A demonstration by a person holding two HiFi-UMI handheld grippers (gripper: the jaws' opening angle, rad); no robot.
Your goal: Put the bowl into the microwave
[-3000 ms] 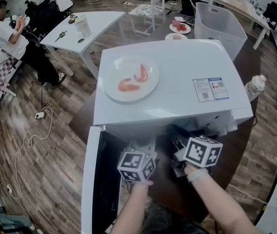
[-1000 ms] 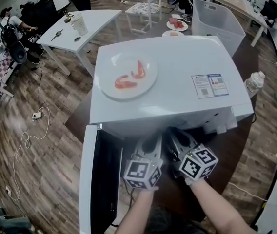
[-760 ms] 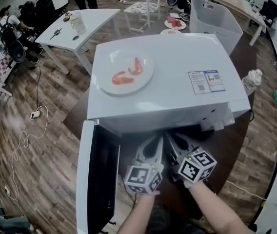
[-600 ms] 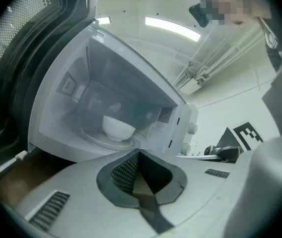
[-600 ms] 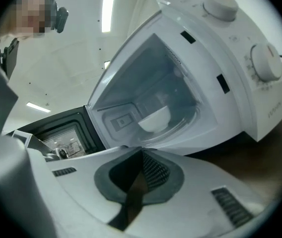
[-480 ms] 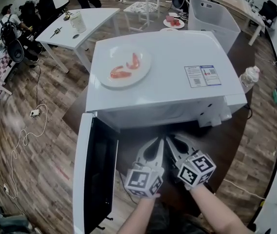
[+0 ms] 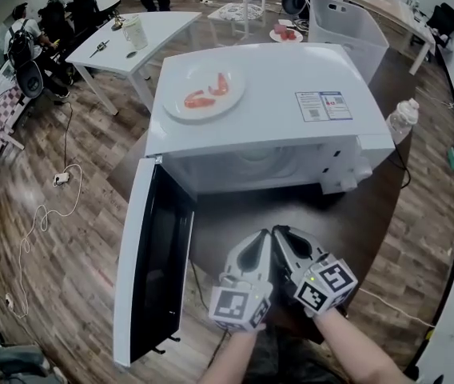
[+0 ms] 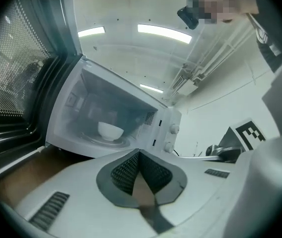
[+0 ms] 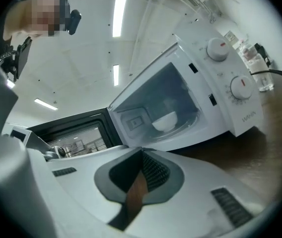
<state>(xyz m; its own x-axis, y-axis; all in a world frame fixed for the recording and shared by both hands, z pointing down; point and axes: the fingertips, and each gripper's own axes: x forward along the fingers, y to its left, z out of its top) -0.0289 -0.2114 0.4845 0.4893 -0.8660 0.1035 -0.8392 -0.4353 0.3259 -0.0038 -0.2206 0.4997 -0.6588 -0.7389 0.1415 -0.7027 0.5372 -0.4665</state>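
Already inside open microwave: bowl; left gripper, right gripper closed.

Pretty bright and even overall, lit by ceiling strips overhead. The white microwave top looks a bit washed out, and its cavity is dimmer and hazy. Heavy fisheye bending at the edges, with black vignetted corners in both gripper views.

A white round plate carries two red-orange food pieces. A clear plastic bottle stands near the right edge of the dark brown round counter. Beyond it, on the wood-plank floor, are a white rectangular table bearing a white jug, a translucent plastic bin, and a loose white cable.
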